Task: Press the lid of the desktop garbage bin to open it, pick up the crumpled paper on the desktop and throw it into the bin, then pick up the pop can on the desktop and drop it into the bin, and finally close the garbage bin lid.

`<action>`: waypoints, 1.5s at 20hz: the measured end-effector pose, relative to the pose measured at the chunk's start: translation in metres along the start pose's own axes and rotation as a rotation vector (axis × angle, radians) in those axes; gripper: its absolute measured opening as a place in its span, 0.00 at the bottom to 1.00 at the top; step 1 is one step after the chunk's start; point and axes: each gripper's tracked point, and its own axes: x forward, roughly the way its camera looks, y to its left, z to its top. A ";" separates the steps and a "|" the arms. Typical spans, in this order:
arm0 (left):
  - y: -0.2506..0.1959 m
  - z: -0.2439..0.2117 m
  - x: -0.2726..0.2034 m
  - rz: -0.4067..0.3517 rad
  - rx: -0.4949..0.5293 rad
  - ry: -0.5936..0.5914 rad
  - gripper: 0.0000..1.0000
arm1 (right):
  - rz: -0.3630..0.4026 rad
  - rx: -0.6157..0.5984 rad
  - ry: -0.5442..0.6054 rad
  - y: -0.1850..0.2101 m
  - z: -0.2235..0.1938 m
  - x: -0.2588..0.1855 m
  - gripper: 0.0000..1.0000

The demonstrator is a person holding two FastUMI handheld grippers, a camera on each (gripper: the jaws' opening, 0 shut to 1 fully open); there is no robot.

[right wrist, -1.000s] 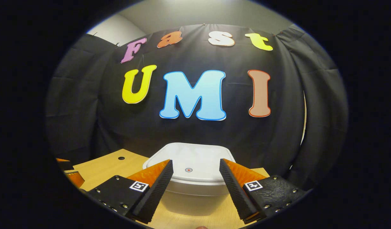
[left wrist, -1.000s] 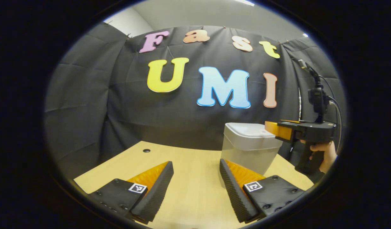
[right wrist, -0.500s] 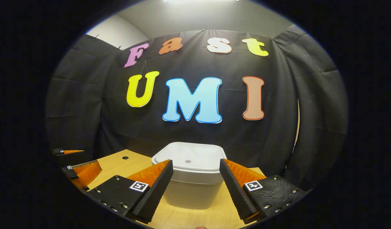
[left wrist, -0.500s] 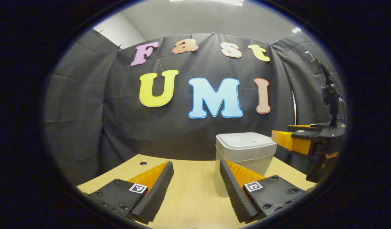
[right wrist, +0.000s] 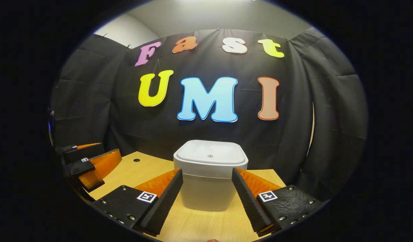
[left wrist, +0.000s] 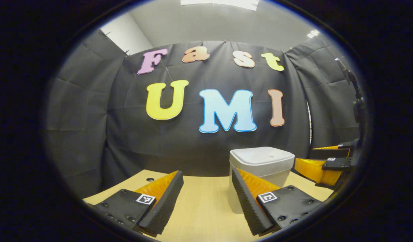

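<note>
Presently on the tabletop (right wrist: 132, 173): one desktop garbage bin (right wrist: 206, 193), pale, square with rounded corners, standing upright toward the far edge, close before the booth's cloth wall.

Lid (right wrist: 210, 156): seated flat on the bin, closed, with a small round mark at its centre. Seen also in the left gripper view (left wrist: 261, 155), level and shut.

Right gripper (right wrist: 207, 190): fingers apart, nothing between them, held off from the near face of the bin and squarely in line with it. It also appears at the right rim of the left gripper view (left wrist: 322, 164), beside the bin and not touching it.

Left gripper (left wrist: 207, 190): fingers apart, nothing held, hovering over bare tabletop nearer the left edge, with the bin ahead and to its right. The right gripper view shows it at the left (right wrist: 88, 164), well apart from the bin.

Crumpled paper, pop can: not located from these views; whether they lie inside the bin or elsewhere cannot be told.

Stage, as a judgement: a closed lid and both tools free fits either a bin waiting to be pressed open or a bin shut again with the rubbish inside. The views do not settle which.

Handling note: for any press on this lid, meet the centre mark from above with one fingertip, push straight down and keep the push short, since a sideways shove could slide a bin this light across the tabletop.
</note>
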 end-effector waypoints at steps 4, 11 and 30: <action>0.002 -0.002 0.006 -0.024 -0.011 -0.008 0.95 | -0.029 0.015 0.010 -0.002 -0.003 -0.008 0.94; 0.000 -0.010 0.009 -0.090 0.016 -0.013 0.96 | -0.126 0.050 0.061 -0.015 -0.019 -0.018 0.94; -0.094 -0.010 -0.014 0.126 0.031 -0.012 0.96 | 0.067 -0.023 -0.065 -0.118 -0.007 -0.060 0.94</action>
